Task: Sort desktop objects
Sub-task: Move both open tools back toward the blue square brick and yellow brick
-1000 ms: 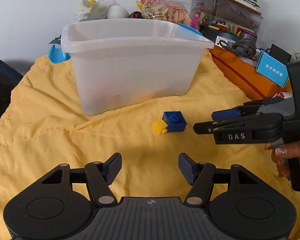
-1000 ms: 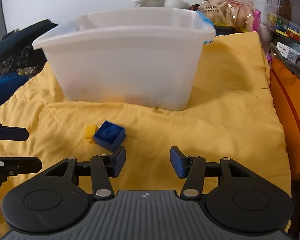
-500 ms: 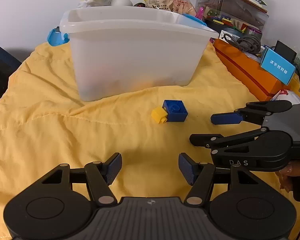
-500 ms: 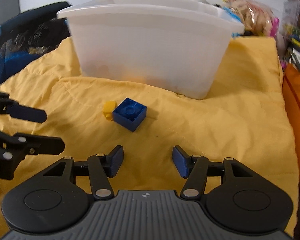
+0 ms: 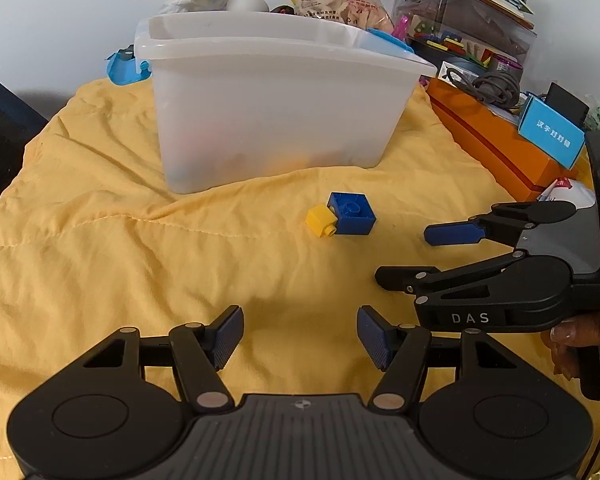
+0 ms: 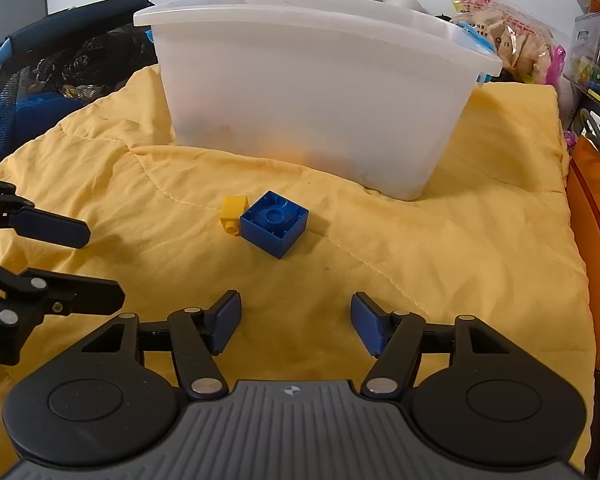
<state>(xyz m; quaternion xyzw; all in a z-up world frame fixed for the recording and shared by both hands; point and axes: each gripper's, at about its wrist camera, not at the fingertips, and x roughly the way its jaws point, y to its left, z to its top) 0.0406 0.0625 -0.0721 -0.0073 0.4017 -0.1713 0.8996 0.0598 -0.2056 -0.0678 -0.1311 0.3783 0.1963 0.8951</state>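
Right wrist view: quilted yellow fabric cover (image 6: 440, 264) supports a translucent white plastic bin (image 6: 312, 92). In front, a hollow blue square brick (image 6: 275, 225) touches a small yellow brick (image 6: 233, 212). Right gripper (image 6: 296, 322) jaws, just opening, stand apart, empty; left gripper (image 5: 300, 334) likewise apart, empty.

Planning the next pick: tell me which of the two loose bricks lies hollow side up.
The blue brick: its open underside with the round tube faces up. The smaller yellow brick touching it lies on its side, stud pointing sideways.

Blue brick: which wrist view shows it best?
Right wrist: the blue brick sits near centre, larger, hollow underside facing up. The left wrist view shows it smaller and farther off, touching the yellow brick.
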